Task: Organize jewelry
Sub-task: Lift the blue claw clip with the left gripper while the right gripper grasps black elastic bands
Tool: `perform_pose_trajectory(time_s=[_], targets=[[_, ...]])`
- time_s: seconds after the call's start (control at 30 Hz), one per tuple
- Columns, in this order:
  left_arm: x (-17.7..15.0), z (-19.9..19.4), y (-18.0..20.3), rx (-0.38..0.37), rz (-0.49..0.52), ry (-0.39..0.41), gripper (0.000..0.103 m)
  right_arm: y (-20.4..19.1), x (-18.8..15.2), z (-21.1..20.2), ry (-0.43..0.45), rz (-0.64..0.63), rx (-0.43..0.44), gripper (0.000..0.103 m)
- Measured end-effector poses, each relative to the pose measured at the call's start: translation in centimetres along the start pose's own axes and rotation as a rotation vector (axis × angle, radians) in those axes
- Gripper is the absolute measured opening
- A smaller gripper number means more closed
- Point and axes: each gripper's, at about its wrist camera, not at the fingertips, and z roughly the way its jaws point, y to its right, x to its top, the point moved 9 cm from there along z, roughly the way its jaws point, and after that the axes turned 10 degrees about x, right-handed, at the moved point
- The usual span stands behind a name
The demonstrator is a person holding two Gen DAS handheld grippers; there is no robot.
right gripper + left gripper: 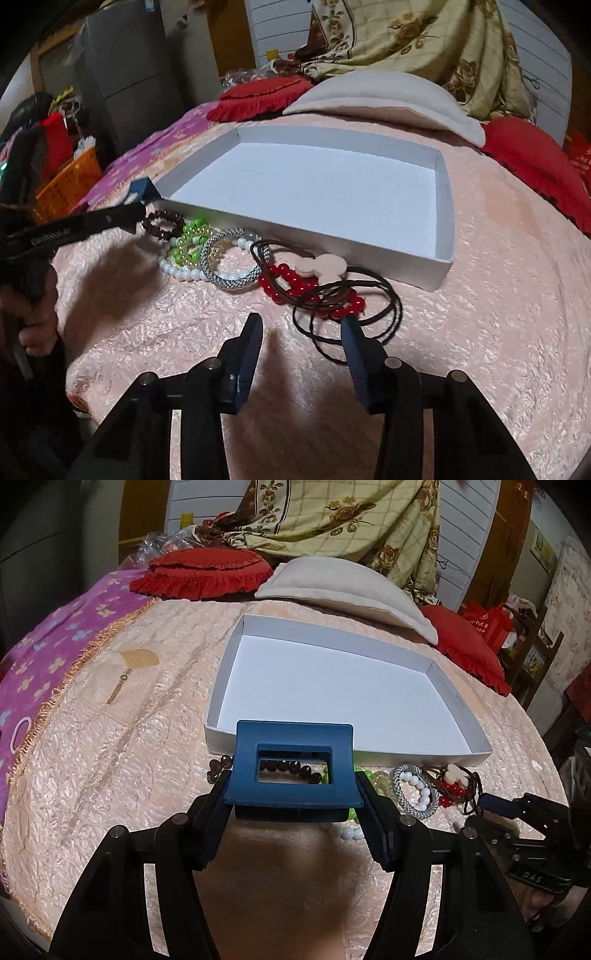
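Left wrist: left gripper around blue hair claw.

Left wrist view: close above the bedspread, looking forward and down along its fingers; white box just beyond, centre. Right wrist view: from the right of the scene, angled down, near; same white box beyond. Shared: box, bracelet pile, pillows far.
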Motion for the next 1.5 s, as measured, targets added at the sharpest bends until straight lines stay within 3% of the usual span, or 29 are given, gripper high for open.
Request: perform_pose_trajectory(time_s=[0.1,0.37,0.6,0.83,0.93,1.07,1.17,1.23,1.3,1.5], targets=[[-0.1,0.2,-0.2,0.008,0.004,-0.005,0.063,-0.1,-0.1,0.7,-0.017,-0.011,-0.014,0.041],[-0.4,0.6,-0.1,0.026,0.022,-0.021,0.063,1.6,-0.4,0.4,-0.008,0.068,0.006,0.008],[-0.3,0.7,-0.4,0.036,0.025,-0.016,0.063,1.2,0.0,-3.0,0.085,0.080,0.045,0.007],[-0.4,0.9,0.0,0.050,0.054,-0.011,0.063,1.8,1.5,-5.7,0.199,0.110,0.031,0.007],[-0.4,0.9,0.1,0.060,0.058,-0.011,0.063,1.7,1.5,-6.1,0.204,0.106,0.038,0.007],[-0.4,1.1,0.0,0.058,0.045,-0.017,0.063,1.5,1.0,-4.6,0.144,0.098,0.011,0.007],[-0.5,1.2,0.0,0.055,0.049,-0.023,0.063,1.8,0.7,-4.2,0.133,0.102,-0.019,0.020],[-0.6,1.2,0.1,0.054,0.051,-0.025,0.063,2.0,0.8,-4.5,0.154,0.107,-0.035,0.055],[-0.7,1.3,0.0,0.056,0.049,-0.027,0.063,2.1,1.0,-4.9,0.177,0.105,-0.043,0.060],[-0.8,1.3,0.2,0.059,0.056,-0.028,0.063,3.7,0.6,-5.1,0.143,0.159,-0.087,0.060]])
